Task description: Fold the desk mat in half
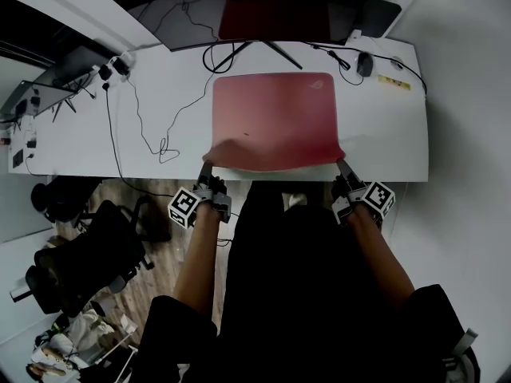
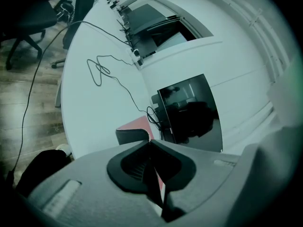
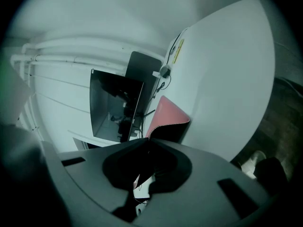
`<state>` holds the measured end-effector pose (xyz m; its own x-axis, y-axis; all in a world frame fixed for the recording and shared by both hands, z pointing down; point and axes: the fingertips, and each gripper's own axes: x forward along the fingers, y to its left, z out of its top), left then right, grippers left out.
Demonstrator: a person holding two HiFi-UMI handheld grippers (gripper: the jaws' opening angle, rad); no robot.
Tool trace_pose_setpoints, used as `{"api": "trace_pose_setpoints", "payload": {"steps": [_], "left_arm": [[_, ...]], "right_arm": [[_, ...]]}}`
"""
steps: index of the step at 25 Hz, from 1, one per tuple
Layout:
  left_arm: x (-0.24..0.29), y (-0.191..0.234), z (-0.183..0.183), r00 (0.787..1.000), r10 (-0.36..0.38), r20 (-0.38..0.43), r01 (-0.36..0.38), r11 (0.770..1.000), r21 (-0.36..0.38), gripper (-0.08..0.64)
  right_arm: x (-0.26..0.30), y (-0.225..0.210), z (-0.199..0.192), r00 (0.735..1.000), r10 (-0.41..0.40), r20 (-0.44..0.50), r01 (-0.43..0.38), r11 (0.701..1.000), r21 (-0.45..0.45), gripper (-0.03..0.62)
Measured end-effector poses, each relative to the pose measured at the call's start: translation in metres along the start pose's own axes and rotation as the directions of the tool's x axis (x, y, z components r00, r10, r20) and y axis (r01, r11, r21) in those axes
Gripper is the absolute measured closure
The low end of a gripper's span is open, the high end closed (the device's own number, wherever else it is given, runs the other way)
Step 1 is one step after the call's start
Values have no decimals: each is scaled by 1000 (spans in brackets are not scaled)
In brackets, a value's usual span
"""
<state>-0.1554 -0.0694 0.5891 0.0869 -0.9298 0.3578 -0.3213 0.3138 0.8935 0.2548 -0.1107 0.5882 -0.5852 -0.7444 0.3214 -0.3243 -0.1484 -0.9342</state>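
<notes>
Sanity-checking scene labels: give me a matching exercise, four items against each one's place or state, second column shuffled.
1. desk mat
2. mouse
3. office chair
4. monitor

A. on the floor, at the person's left
B. far edge of the desk, screen dark
C. near corners pinched in the jaws of the left gripper and right gripper
D. far right part of the desk

Pairs: 1-C; 2-D; 3-A; 4-B

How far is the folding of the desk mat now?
Done: left gripper and right gripper are each shut on a near corner of the desk mat. In hand: its near edge is raised off the desk. Left: carrying that edge over to the far edge; no fold yet.
</notes>
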Motion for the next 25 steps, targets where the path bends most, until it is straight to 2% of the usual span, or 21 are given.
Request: {"api": "trace_pose_setpoints", "payload": {"steps": [8,12,16,20,25], "left_arm": [[30,-7,11,1000,0,-20,-1,999,-41,529],[50,-10,15,999,5,-42,-6,1000,-23,529],[67,-13,21,999,4,-49,-6,999,-36,529],[84,-22,26,997,-3,-75,3,1000,-5,529],[101,-25,31,995,-5,-97,4,1000,-8,529]], "right_arm": [[23,3,19,1000,-22,22,22,1000,4,578],[40,6,33,998,-20,55,19,1000,16,578],[58,11,44,995,-20,101,16,999,40,578],[74,12,53,993,-28,114,23,999,43,578],[85,7,60,991,-52,127,44,997,62,577]]}}
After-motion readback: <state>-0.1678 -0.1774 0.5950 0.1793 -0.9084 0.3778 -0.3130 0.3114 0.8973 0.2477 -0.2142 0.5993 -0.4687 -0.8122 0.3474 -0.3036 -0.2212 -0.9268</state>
